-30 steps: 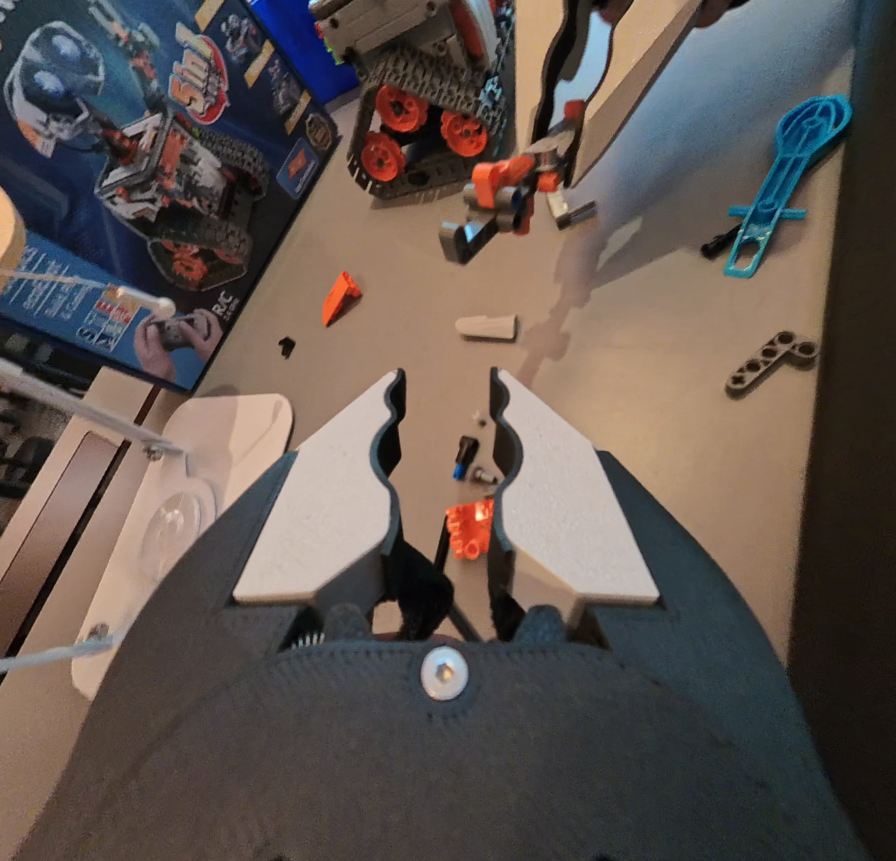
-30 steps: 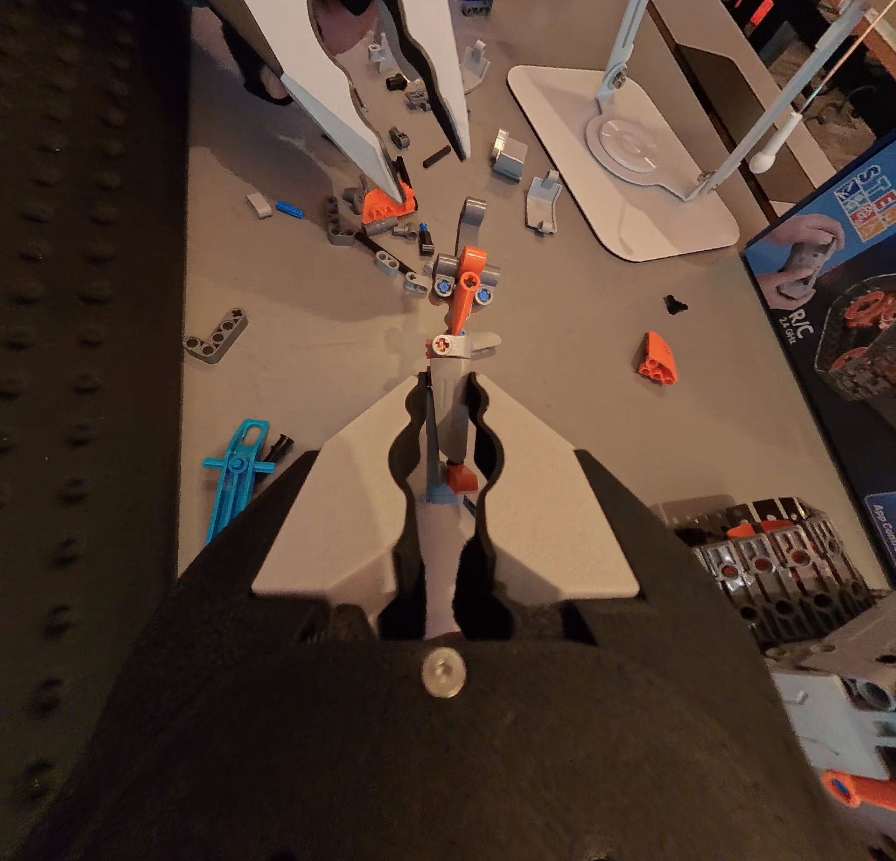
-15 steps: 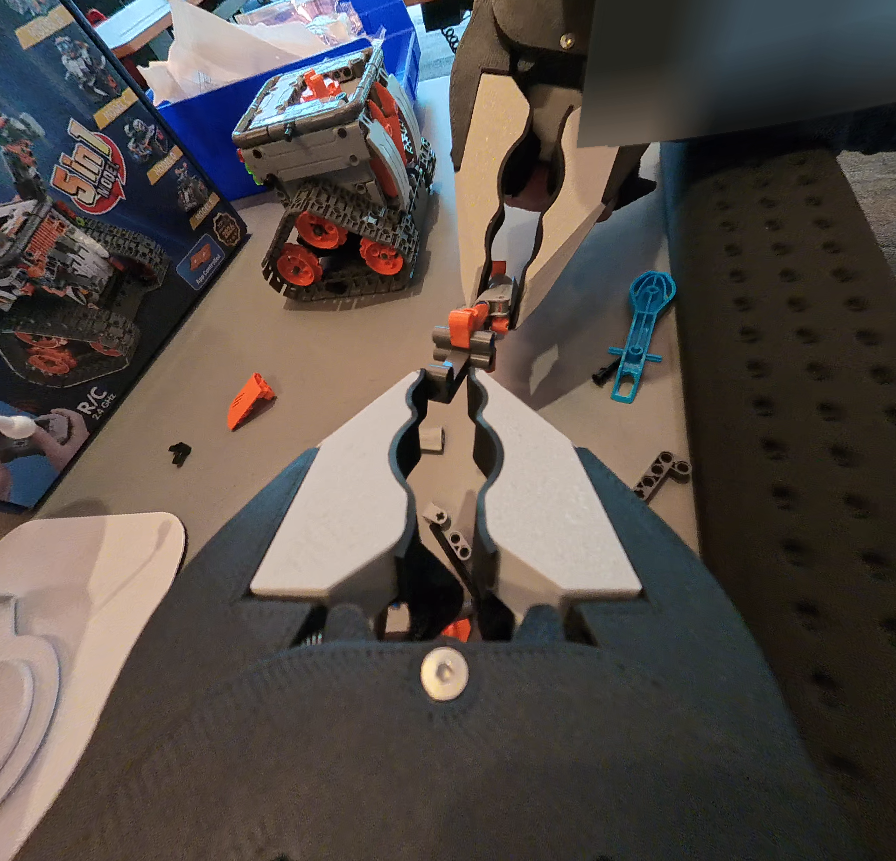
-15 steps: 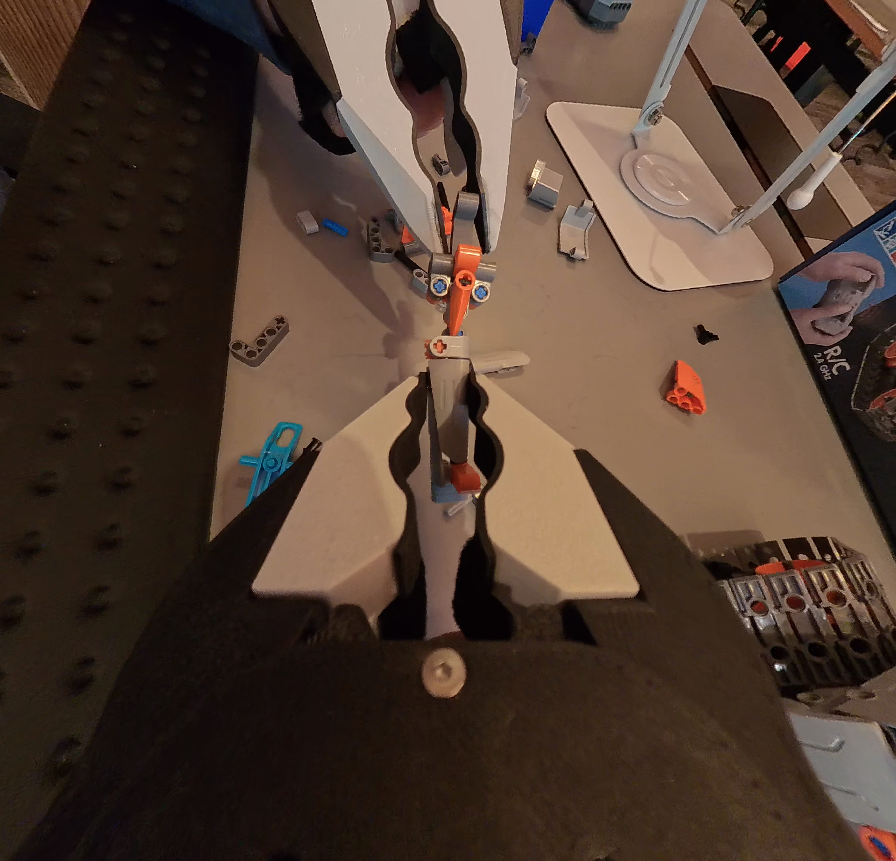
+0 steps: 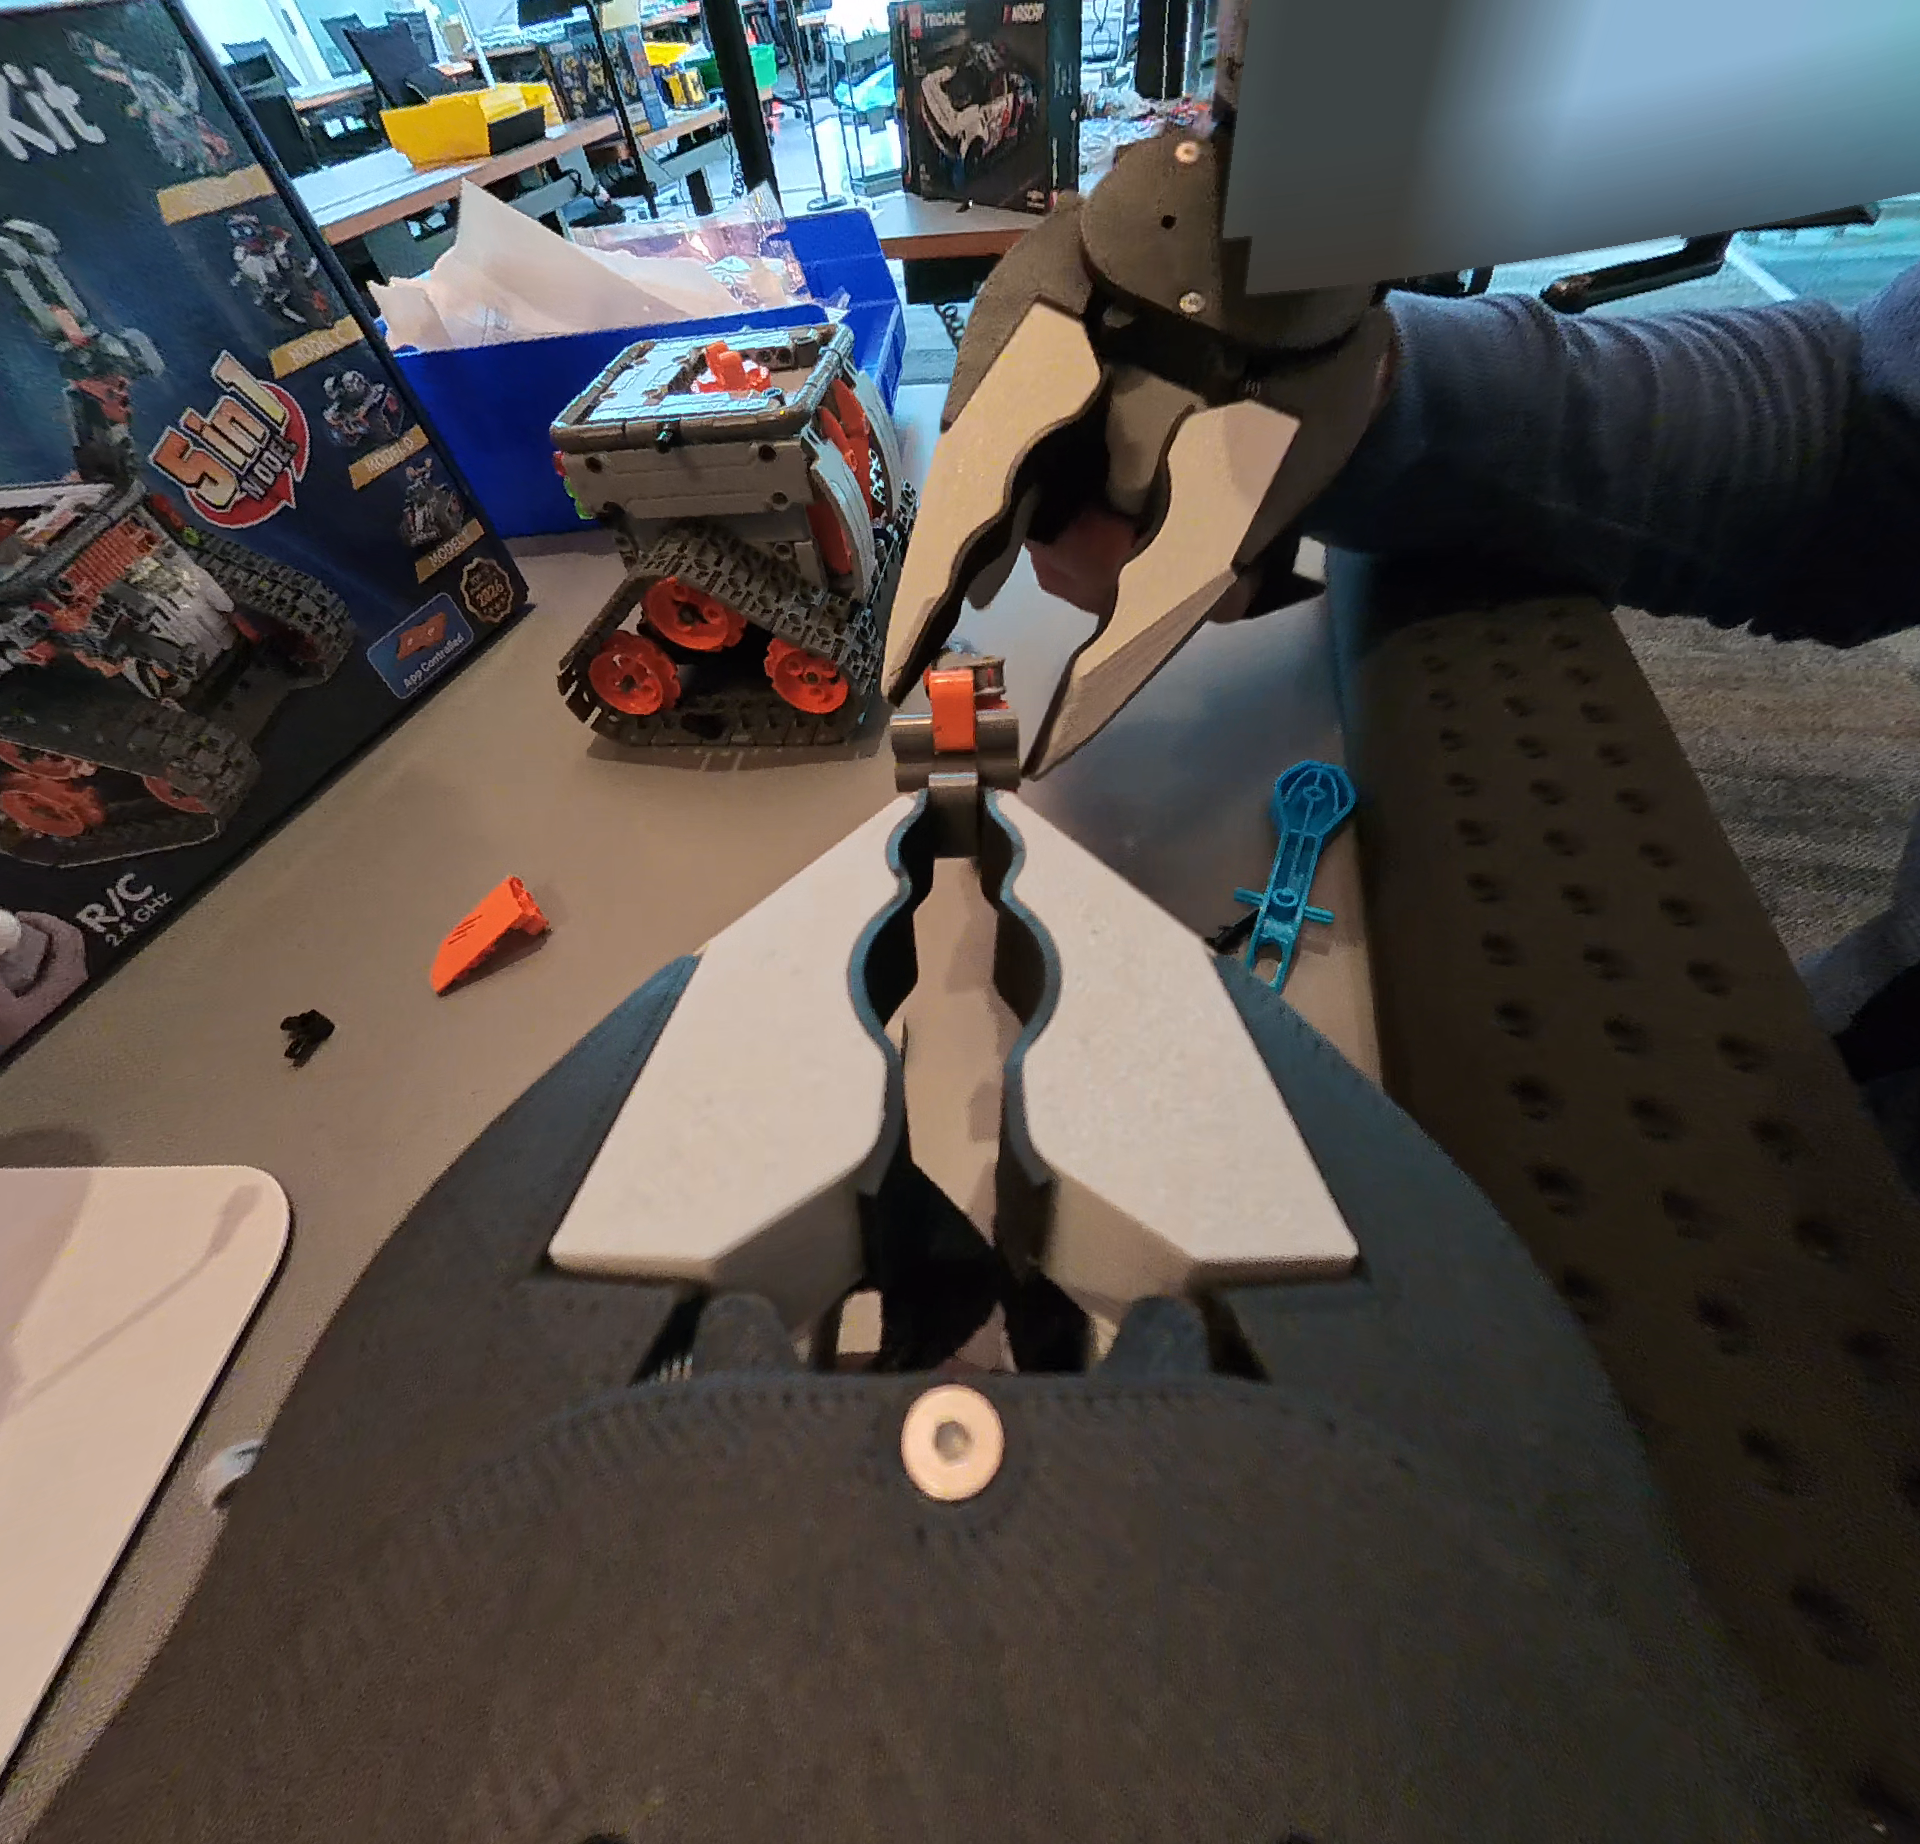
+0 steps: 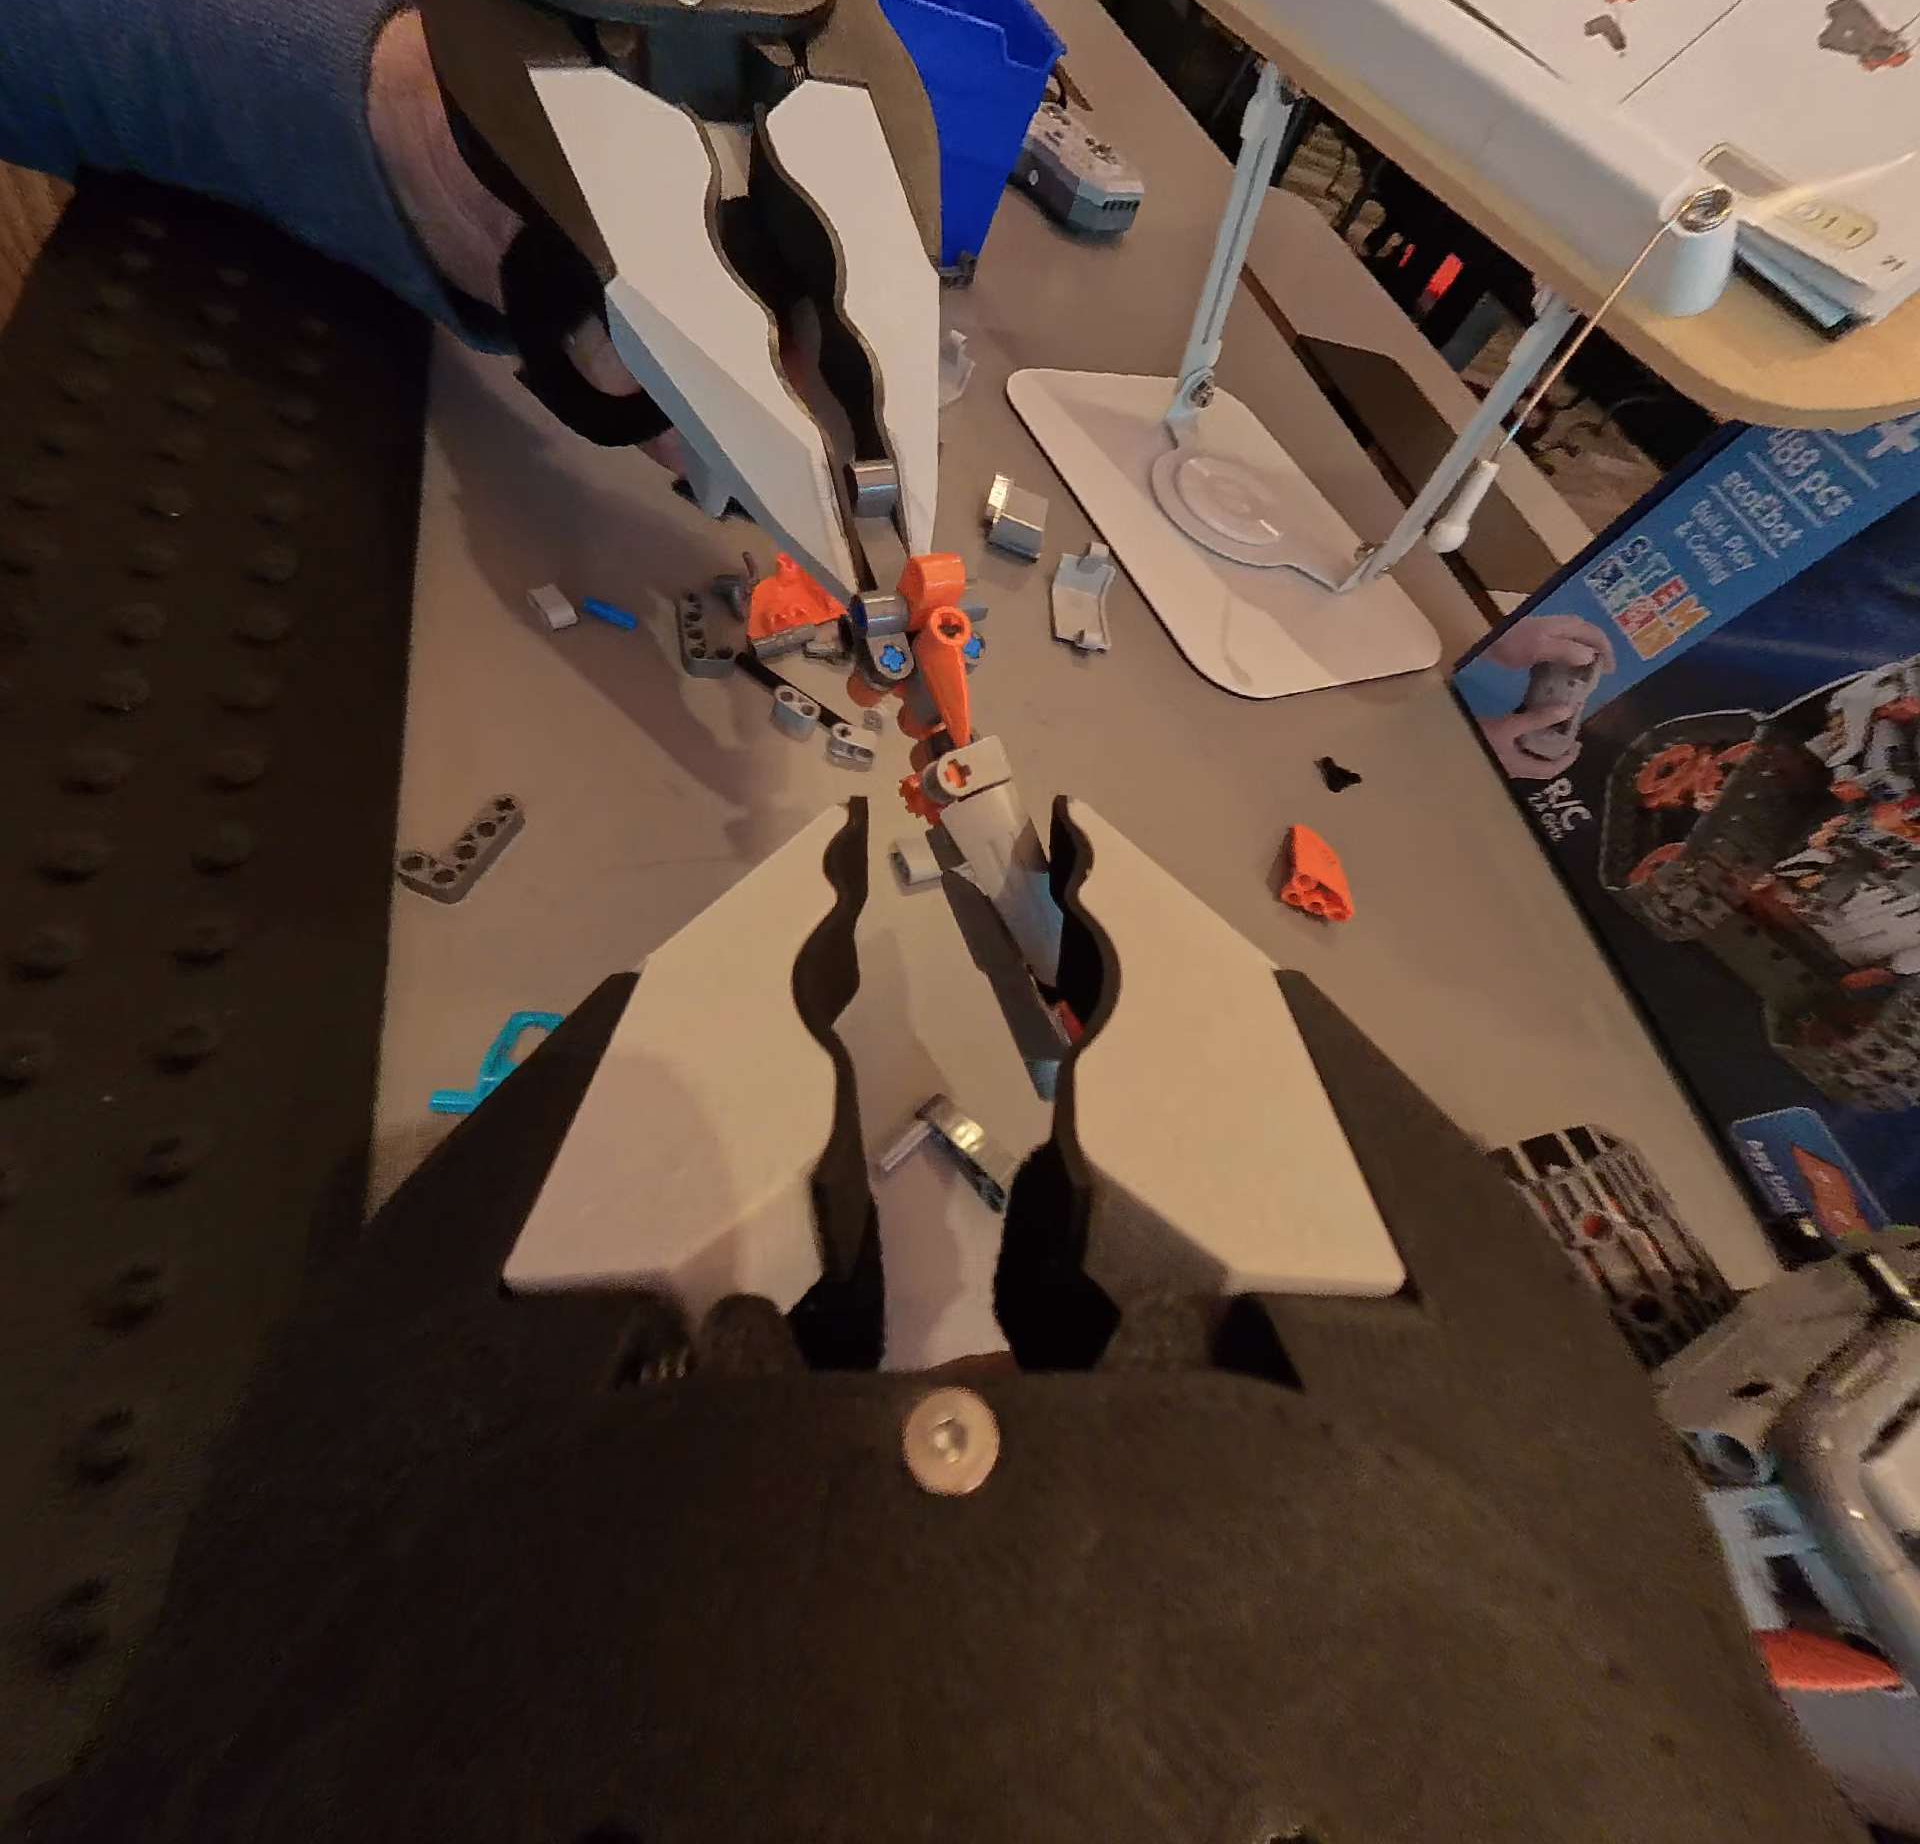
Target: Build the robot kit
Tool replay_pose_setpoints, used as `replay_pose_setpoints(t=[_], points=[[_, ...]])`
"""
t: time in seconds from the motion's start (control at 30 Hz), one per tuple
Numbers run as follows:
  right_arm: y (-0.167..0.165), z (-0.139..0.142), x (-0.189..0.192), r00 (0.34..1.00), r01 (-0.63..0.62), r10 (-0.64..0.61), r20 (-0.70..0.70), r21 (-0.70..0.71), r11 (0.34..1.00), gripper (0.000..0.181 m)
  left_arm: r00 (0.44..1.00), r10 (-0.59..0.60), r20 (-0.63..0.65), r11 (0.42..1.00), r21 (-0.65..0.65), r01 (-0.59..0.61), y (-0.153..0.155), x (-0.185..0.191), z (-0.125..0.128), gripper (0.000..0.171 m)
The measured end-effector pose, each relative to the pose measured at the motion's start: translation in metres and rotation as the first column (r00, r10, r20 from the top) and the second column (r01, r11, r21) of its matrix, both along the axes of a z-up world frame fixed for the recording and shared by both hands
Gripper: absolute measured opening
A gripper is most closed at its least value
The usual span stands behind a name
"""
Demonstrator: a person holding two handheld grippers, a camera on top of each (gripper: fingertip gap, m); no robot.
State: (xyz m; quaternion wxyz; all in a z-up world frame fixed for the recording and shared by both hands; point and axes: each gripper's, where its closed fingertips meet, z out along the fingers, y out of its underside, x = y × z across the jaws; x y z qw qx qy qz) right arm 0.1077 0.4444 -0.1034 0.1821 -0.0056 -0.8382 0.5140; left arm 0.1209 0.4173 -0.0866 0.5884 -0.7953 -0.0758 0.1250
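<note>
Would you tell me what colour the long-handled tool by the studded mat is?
Bright blue tool, clearest in the left wrist view.

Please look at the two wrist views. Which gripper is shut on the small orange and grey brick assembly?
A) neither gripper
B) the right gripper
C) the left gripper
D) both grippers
C: the left gripper pinches the orange and grey brick assembly, while the right gripper stands open around its other end.
</note>
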Motion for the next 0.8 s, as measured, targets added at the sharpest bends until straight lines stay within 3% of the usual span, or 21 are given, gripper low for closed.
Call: replay_pose_setpoints(t=[0.17,0.4,0.47,0.53,0.8], points=[[0.000,0.003,-0.009,0.985,0.058,-0.052,-0.162,0.031,0.998,0.030,0.999,0.001,0.047,0.999,0.042,-0.003,-0.001,-0.003,0.005,0.006],[0.004,0.018,-0.024,0.901,0.187,-0.156,-0.405,0.039,0.982,0.037,0.996,-0.002,0.087,0.993,0.114,-0.008,-0.004,-0.008,0.021,0.006],[0.005,0.017,-0.025,0.886,0.201,-0.160,-0.435,0.048,0.978,0.036,0.995,-0.007,0.102,0.992,0.124,-0.006,-0.004,-0.007,0.021,0.006],[0.005,0.019,-0.027,0.864,0.217,-0.169,-0.474,0.047,0.975,0.024,0.993,-0.014,0.120,0.991,0.132,-0.002,-0.003,-0.007,0.020,0.006],[0.006,0.021,-0.028,0.849,0.226,-0.176,-0.499,0.041,0.973,0.022,0.989,-0.019,0.144,0.989,0.151,-0.003,-0.002,-0.007,0.021,0.006]])
